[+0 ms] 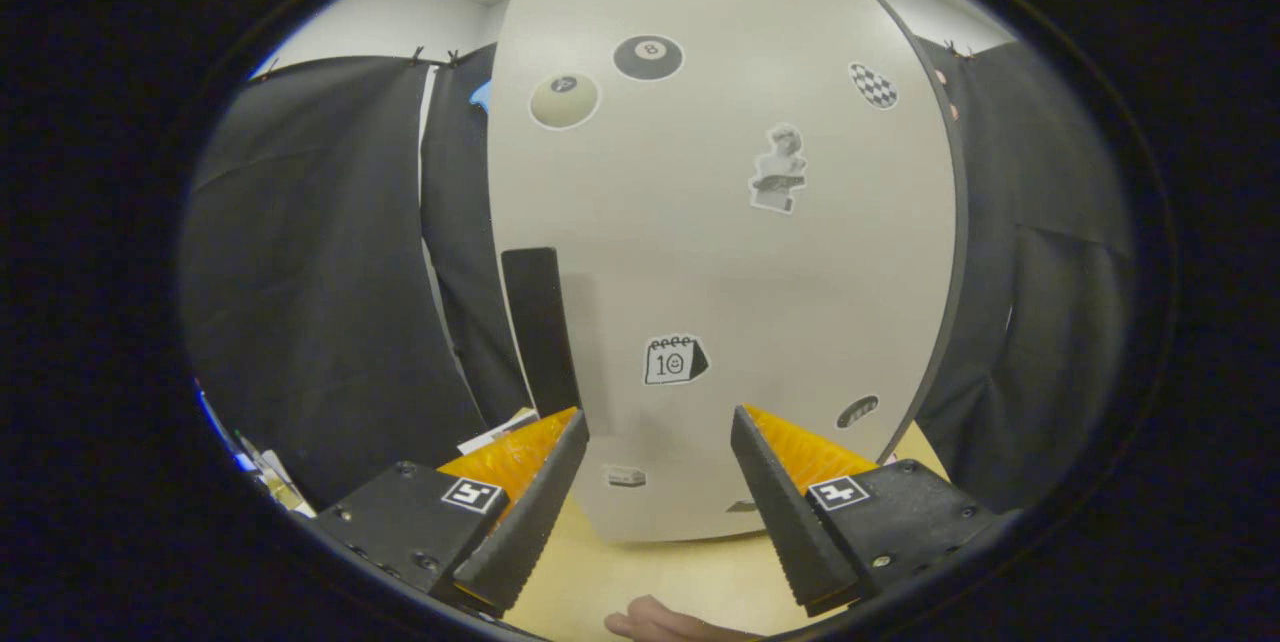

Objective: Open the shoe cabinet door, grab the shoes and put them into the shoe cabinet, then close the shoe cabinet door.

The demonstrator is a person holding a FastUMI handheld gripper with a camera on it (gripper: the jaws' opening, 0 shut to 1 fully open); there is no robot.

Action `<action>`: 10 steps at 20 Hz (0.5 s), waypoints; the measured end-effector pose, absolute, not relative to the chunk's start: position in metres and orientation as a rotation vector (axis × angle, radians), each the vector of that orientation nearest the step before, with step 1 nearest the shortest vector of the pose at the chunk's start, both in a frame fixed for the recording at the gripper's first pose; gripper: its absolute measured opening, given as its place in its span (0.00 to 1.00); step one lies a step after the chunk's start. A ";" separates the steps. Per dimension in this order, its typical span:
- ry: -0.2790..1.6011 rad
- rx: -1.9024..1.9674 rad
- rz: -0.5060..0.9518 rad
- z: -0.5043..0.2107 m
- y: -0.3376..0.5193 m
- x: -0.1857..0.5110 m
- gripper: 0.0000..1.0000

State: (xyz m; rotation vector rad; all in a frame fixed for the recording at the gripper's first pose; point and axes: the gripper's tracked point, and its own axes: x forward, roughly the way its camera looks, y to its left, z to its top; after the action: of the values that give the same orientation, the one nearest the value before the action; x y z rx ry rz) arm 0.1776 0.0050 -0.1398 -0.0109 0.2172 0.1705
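Gripper fingers spread wide apart, nothing between them, not touching anything.

Shoe cabinet door stands just ahead of the fingers and beyond them, facing the camera flat-on. It's a pale panel, long axis vertical, standing upright on the wooden table; its lower edge meets the table between the two fingers. Door looks shut (can't see any gap, though the fisheye bends the edges).

Dark handle is a narrow strip w/ long axis vertical too, sitting near the door's left edge, directly above and beyond the left finger's tip. Not touched by either finger.

Stickers on the door: calendar sticker between the fingers and a bit beyond them; black 8-ball sticker and pale ball sticker high up; bust sticker and checkered sticker up toward the right-finger side.

A bit of a person's hand shows on the table, nearer than the fingertips, between the finger bases.

Black cloth wall on both sides of the cabinet.
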 end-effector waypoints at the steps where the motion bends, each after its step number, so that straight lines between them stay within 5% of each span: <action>1: 0.218 -0.017 0.159 -0.139 0.001 0.170 0.97; 10: 0.139 -0.008 0.112 -0.078 -0.009 0.080 0.97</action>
State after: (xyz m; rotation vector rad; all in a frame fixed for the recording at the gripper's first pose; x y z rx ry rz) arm 0.0799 -0.0091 -0.0780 -0.0080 0.1393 0.1118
